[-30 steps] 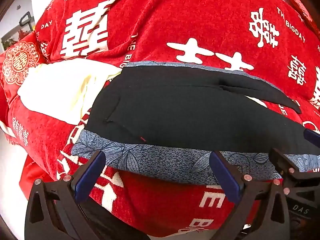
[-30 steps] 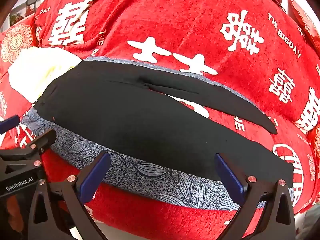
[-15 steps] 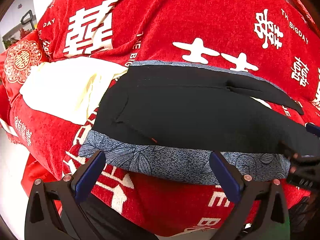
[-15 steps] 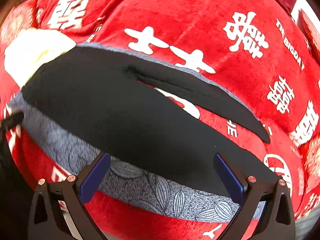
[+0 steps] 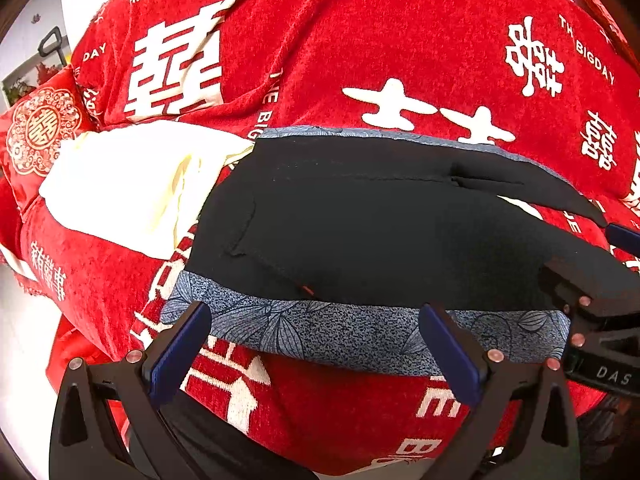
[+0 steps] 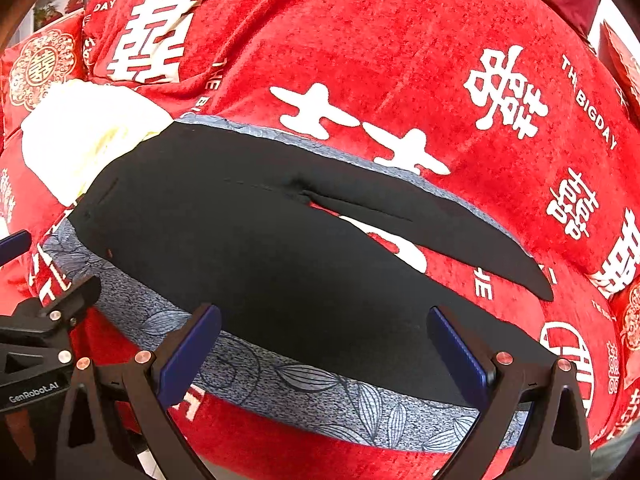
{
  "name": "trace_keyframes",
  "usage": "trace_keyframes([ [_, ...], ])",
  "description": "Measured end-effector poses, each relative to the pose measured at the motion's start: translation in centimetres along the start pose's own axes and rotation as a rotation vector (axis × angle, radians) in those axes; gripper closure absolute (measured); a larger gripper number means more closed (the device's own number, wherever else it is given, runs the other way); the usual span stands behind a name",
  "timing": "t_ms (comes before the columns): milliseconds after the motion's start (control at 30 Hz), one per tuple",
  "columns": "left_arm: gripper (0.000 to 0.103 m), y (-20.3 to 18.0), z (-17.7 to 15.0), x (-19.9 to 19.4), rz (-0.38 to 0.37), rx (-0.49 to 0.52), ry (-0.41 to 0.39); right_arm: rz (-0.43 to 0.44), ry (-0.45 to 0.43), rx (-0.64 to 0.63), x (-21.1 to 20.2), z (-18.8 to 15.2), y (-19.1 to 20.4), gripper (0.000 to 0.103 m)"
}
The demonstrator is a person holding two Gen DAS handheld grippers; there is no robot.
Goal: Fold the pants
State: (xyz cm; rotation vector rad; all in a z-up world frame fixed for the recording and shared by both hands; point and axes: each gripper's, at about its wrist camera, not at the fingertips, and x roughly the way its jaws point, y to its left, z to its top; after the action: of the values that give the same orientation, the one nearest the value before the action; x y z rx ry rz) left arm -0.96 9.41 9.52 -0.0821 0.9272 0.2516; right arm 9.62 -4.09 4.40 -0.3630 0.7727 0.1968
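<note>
Black pants (image 5: pixel 380 220) with a blue-grey leaf-print side panel (image 5: pixel 340 330) lie flat on a red bedspread, waist to the left, two legs spread to the right (image 6: pixel 320 256). My left gripper (image 5: pixel 316 344) is open and empty, hovering at the near printed edge by the waist. My right gripper (image 6: pixel 324 348) is open and empty, over the near edge of the near leg. The right gripper also shows at the right edge of the left wrist view (image 5: pixel 592 320).
The red bedspread (image 5: pixel 360 40) with white characters covers the whole surface. A cream cloth (image 5: pixel 132 180) lies left of the waistband. A red embroidered cushion (image 5: pixel 36 136) sits at far left. The bed's near edge drops just below the pants.
Both grippers have shifted slightly. The right one swung away and came back toward the near leg. The pants lie as before and both grippers stay open.
</note>
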Motion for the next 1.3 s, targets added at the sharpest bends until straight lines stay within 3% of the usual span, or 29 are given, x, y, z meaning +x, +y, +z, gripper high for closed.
trace_keyframes([
  [600,0.000,-0.1,1.0,1.4,0.004,0.018,0.019,0.006,0.030,0.007,1.4,0.6,0.8,0.000],
  [933,0.000,-0.2,3.3,4.1,-0.009,0.034,0.055,0.010,0.050,-0.008,3.4,1.6,0.3,0.000],
  [1067,0.000,0.0,5.4,6.0,-0.004,0.041,0.069,0.049,0.036,-0.040,4.9,3.2,-0.7,0.000],
  [1300,0.000,0.4,10.4,10.6,-0.035,0.027,0.112,0.206,0.040,-0.093,9.7,8.0,-3.3,0.000],
])
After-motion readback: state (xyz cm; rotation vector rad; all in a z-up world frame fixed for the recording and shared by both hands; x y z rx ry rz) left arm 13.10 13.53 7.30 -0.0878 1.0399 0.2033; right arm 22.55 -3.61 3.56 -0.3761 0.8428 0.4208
